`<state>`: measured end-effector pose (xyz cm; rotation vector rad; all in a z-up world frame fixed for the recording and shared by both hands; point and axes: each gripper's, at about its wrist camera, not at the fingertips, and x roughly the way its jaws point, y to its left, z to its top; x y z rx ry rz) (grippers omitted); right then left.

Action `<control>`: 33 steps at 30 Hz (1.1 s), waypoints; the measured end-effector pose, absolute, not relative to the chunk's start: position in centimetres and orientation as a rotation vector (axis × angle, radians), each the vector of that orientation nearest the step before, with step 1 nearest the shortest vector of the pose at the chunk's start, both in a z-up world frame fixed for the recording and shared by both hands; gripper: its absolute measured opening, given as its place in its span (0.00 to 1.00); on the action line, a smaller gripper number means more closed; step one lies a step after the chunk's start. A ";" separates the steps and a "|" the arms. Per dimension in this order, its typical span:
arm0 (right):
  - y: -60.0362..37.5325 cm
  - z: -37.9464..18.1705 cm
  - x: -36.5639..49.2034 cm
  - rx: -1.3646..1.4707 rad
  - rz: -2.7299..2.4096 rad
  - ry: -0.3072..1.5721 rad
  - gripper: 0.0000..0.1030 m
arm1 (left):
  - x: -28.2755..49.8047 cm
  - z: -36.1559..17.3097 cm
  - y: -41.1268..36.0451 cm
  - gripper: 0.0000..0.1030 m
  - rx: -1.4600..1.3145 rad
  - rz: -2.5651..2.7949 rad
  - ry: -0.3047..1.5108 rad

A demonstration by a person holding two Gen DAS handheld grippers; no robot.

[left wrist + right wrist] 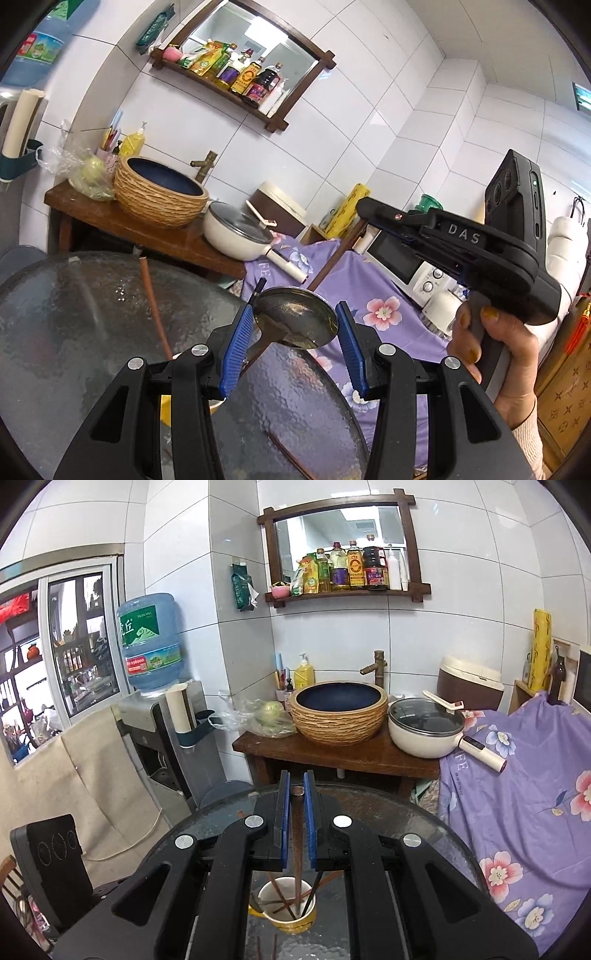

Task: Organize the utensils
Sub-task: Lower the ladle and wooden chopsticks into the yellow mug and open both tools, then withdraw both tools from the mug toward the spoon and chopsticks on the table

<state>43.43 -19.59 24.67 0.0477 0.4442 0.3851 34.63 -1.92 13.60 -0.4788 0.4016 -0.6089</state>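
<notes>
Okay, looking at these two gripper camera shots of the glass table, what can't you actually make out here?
- Left wrist view: the spoon handle runs down behind the left gripper, so the contact is hidden.
- Left wrist view: the cup is mostly covered by the gripper body.
- Right wrist view: the right gripper covers most of the chopstick.
- Right wrist view: bottle labels on the shelf are too small.

White tiled walls [461, 635], wood-framed mirror w/ shelf [340, 546], window [74, 646], wooden sink stand [332, 755], water dispenser [177, 746]
</notes>
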 end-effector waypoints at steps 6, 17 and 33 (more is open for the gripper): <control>-19.6 23.8 44.3 0.047 0.376 0.454 0.08 | 35.2 13.8 -1.9 0.38 -0.504 -0.645 0.371; -18.8 20.2 44.9 0.062 0.409 0.480 0.08 | 34.9 13.1 -0.6 0.38 -0.451 -0.564 0.389; -18.8 13.1 44.3 0.033 0.360 0.562 0.62 | 32.0 8.8 -0.8 0.77 -0.225 -0.411 0.418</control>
